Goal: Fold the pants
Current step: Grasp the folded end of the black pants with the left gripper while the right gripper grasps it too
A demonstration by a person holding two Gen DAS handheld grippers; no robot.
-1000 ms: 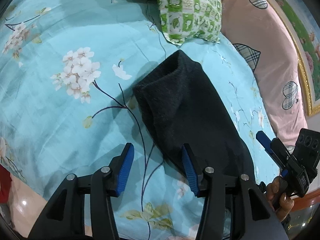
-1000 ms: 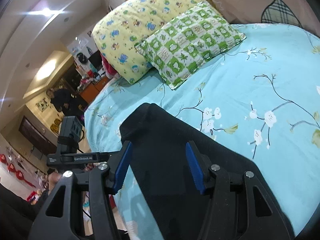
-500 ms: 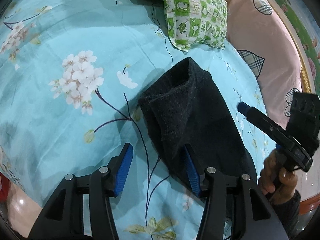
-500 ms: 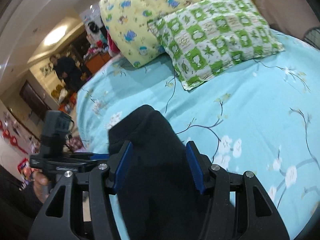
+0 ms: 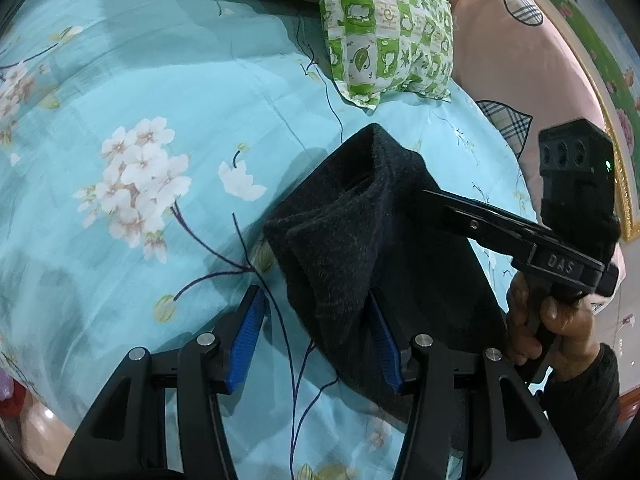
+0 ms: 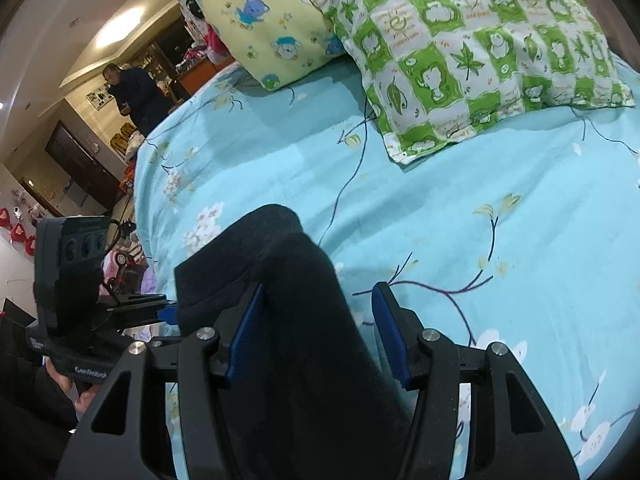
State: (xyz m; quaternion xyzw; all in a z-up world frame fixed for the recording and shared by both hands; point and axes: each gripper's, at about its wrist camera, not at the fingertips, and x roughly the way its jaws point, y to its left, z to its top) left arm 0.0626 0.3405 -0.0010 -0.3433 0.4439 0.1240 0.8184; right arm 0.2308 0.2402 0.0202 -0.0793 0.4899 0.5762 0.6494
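The black pants lie folded in a thick bundle on the blue floral bedsheet. My left gripper is open, its right finger against the bundle's near left edge. My right gripper is open with the bundle's edge between its blue pads. In the left wrist view the right gripper reaches in from the right over the bundle's far corner. In the right wrist view the left gripper sits at the bundle's left side.
A green checked pillow and a yellow cartoon pillow lie at the head of the bed. A pink headboard cushion runs along the right. A person stands in the room beyond the bed's edge.
Both grippers have moved in toward the pants from either side. The right gripper has come over the bundle's far corner, and the bundle's end now stands raised.
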